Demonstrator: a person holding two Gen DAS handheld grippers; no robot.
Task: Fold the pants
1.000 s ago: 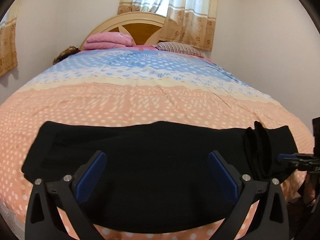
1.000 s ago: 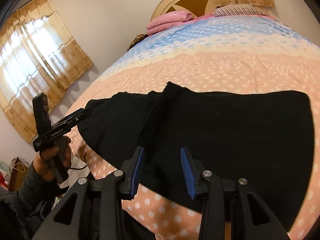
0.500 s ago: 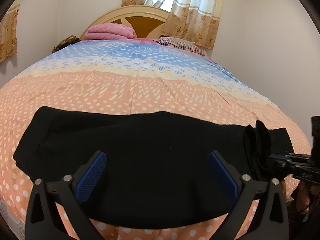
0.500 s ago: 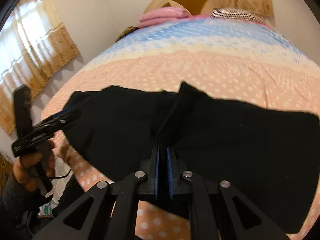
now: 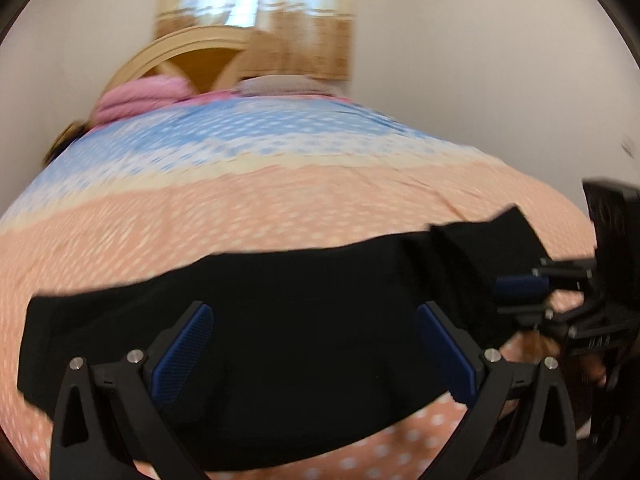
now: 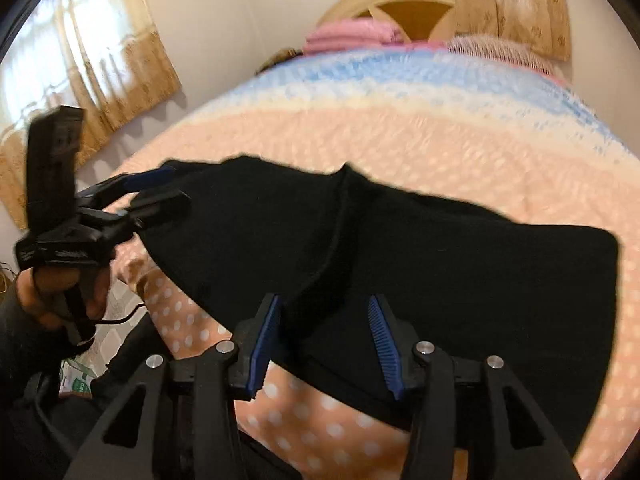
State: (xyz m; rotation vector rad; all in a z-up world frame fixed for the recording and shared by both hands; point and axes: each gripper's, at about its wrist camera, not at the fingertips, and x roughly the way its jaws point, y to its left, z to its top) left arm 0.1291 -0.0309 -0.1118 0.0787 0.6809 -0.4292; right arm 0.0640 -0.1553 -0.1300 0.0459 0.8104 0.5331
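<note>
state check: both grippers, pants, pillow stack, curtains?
left gripper: open, over the pants, gripping nothing.
right gripper: open, straddling a raised fold.
black pants: spread across the bed's near edge, ridged near one end.
bedspread: laid flat.
pink pillow stack: piled at the headboard.
curtains: drawn, backlit.

- Your right gripper (image 6: 326,340): jaws apart, over the black pants' (image 6: 420,248) near edge.
- Pants lie across the bed (image 6: 400,132).
- Left gripper (image 6: 160,192) at the pants' left end.
</note>
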